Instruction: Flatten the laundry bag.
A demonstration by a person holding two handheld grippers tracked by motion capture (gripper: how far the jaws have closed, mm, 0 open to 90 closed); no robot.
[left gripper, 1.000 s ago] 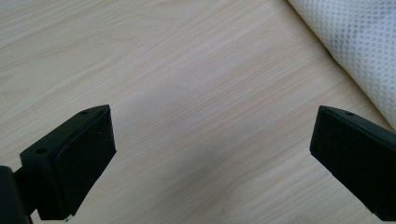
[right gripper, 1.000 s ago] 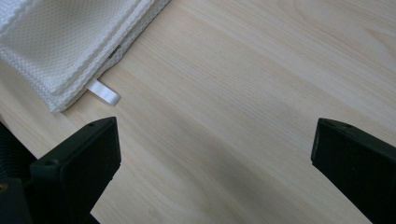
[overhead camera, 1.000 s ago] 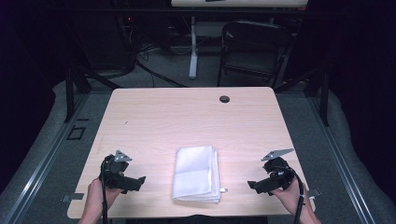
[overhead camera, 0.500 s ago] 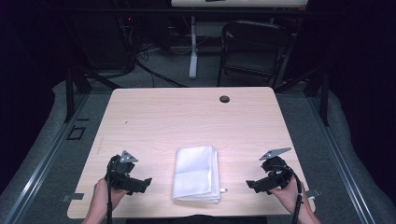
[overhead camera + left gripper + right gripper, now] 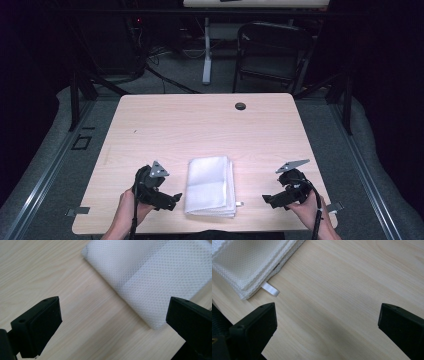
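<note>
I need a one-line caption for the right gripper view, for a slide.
Open right gripper above the wooden table, near the folded white cloth and its tag.

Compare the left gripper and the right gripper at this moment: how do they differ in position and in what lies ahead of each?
The left gripper sits close beside the folded white cloth; the right gripper sits farther off, with bare table between. In the left gripper view, the cloth's corner lies between its jaws; in the right gripper view, mostly bare wood lies ahead, with the cloth's corner and white tag off to the side. Both are open and hold nothing.
</note>
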